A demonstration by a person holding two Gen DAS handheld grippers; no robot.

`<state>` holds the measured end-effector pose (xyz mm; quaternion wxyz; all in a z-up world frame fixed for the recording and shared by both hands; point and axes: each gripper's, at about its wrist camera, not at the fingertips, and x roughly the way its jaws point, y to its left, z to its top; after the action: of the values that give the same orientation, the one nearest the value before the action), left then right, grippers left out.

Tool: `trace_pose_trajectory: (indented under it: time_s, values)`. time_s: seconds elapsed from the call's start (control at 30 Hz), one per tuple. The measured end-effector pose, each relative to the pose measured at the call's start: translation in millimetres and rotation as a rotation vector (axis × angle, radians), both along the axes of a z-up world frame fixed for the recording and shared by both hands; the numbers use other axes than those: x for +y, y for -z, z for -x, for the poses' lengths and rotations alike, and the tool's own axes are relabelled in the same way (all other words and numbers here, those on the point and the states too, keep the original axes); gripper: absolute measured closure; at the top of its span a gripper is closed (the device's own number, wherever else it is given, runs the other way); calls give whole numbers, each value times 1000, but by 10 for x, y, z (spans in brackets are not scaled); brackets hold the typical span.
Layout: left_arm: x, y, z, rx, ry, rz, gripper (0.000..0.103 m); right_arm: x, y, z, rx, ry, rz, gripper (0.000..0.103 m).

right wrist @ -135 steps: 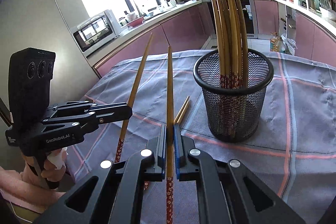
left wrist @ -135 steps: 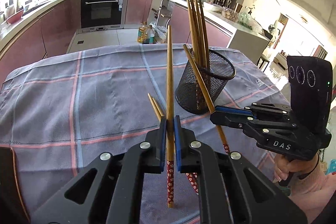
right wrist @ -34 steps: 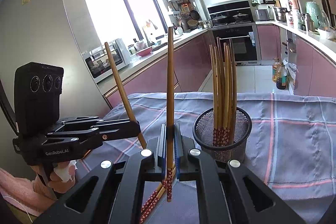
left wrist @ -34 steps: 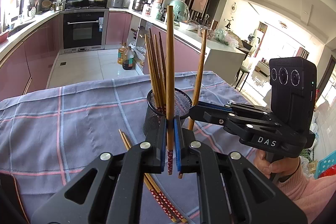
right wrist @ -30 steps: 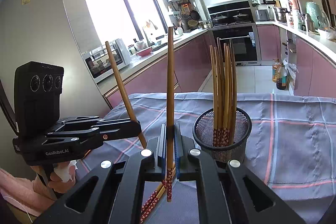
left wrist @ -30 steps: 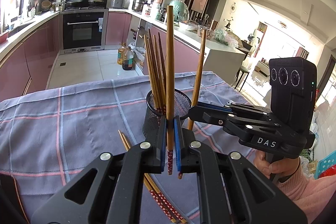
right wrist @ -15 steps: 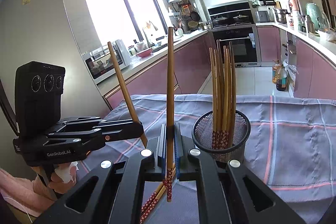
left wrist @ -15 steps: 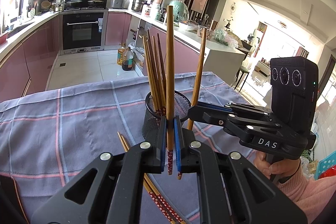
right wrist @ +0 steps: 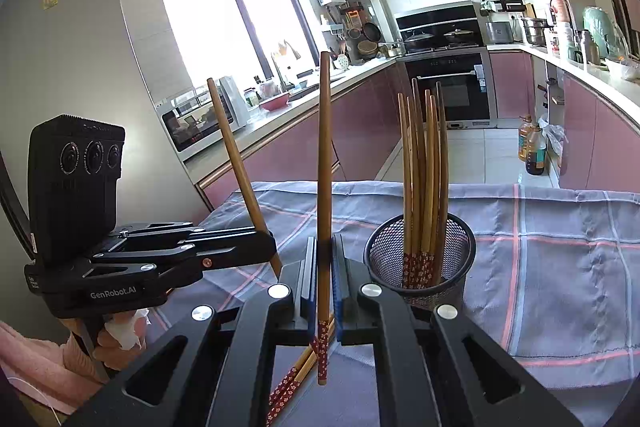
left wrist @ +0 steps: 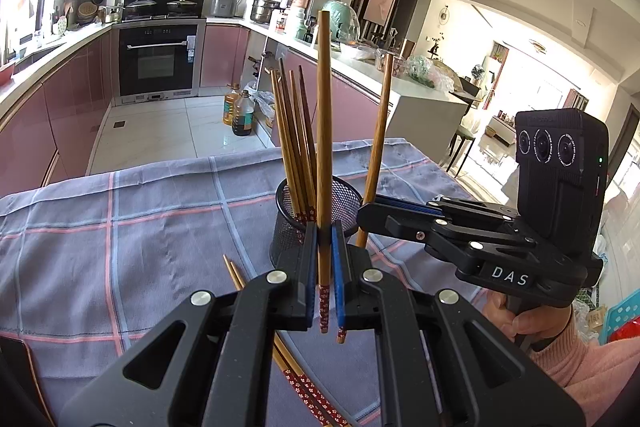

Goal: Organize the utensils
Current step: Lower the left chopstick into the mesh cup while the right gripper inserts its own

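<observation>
While both grippers are being held above the checked cloth, a single chopstick is being clamped upright at frame centre by the left gripper. Another chopstick is being gripped in the same way by the right gripper, its patterned end hanging below the pads. Several chopsticks are being kept standing in the black mesh cup, right of centre. Two more are being left flat on the cloth near the lower edge.
</observation>
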<state>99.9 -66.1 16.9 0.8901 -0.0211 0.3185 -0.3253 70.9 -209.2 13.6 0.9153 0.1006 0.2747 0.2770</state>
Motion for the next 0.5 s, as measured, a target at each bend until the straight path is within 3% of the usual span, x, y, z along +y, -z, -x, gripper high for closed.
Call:
trace_pose_trajectory:
  time_s: [0.5]
  values:
    - [-7, -10, -8, -4, 3, 0, 95, -8, -16, 0, -2, 1, -1, 97]
